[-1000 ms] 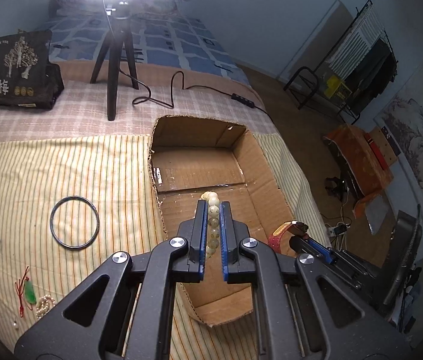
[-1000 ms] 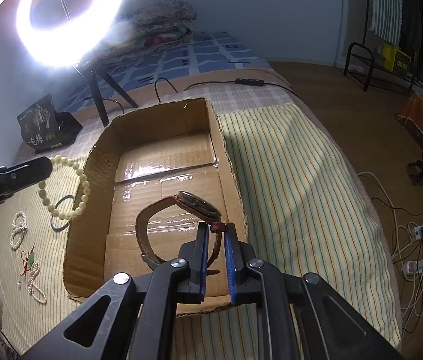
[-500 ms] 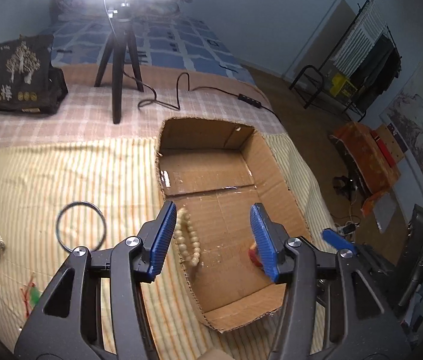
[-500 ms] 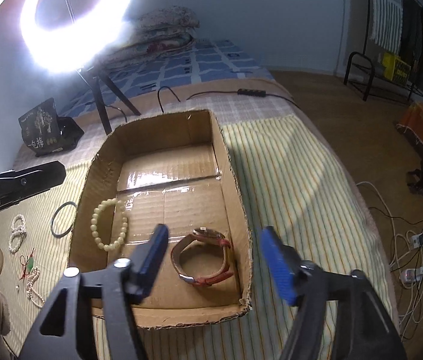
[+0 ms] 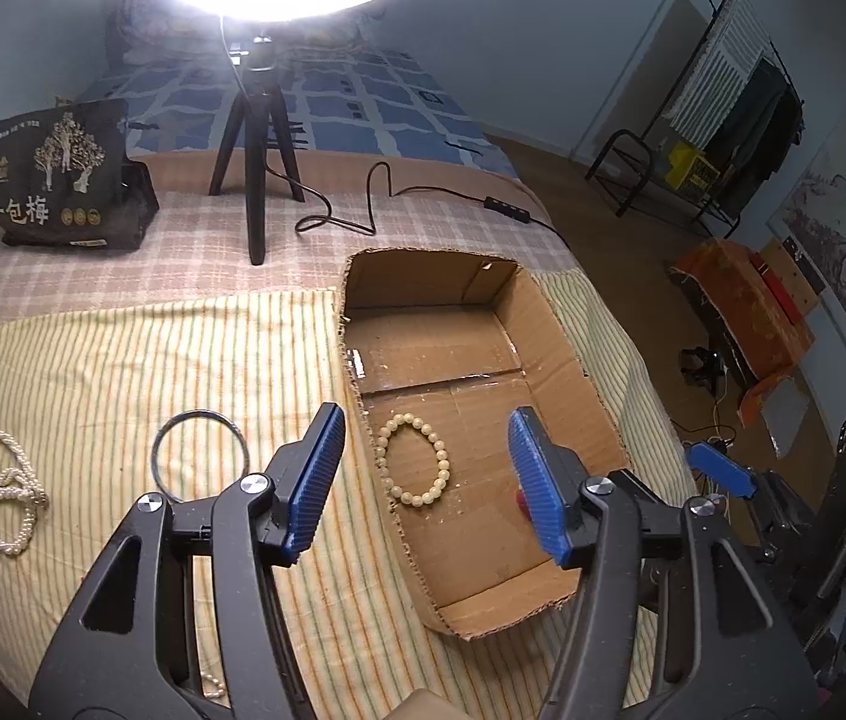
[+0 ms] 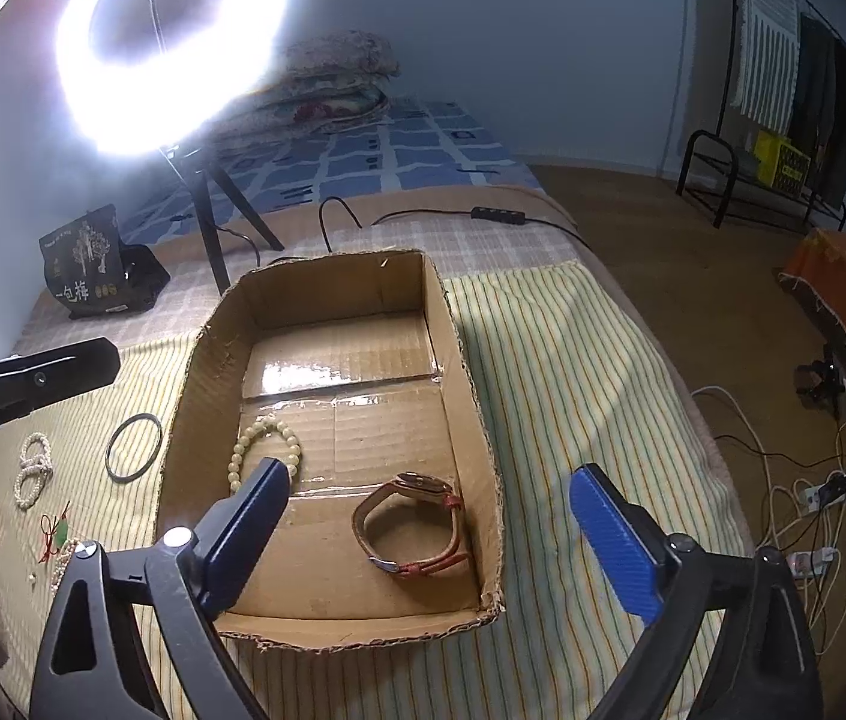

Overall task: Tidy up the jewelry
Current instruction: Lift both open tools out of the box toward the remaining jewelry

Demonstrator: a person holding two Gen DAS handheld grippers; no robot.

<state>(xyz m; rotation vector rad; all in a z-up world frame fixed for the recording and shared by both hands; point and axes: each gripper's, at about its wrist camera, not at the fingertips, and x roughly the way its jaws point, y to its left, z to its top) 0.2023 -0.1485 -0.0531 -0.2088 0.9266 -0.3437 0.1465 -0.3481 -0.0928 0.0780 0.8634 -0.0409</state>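
An open cardboard box (image 5: 574, 355) (image 6: 466, 385) lies on the striped cloth. On its floor rest a cream bead bracelet (image 5: 442, 461) (image 6: 236, 461) and a brown leather watch (image 6: 425, 485). My left gripper (image 5: 425, 414) hovers over the bracelet, its jaws opening with nothing pressed between them. Above the watch, my right gripper (image 6: 430, 471) has its jaws opening wide, apart from the strap. In the left wrist view, a finger hides most of the watch. Left of the box lie a dark bangle (image 5: 156, 457) (image 6: 109, 457), pearl bracelets (image 5: 12, 477) (image 6: 33, 468) and a green pendant (image 6: 58, 535).
A ring light on a tripod (image 5: 258, 180) (image 6: 210, 240), its cable (image 5: 375, 180) and a black bag (image 5: 57, 180) stand behind the box. The bed edge drops to the floor on the right, with cords (image 6: 807, 498) and a clothes rack (image 5: 723, 108).
Both grippers went from shut to wide apart. The bead bracelet left my left gripper and the watch left my right; both now lie on the box floor.
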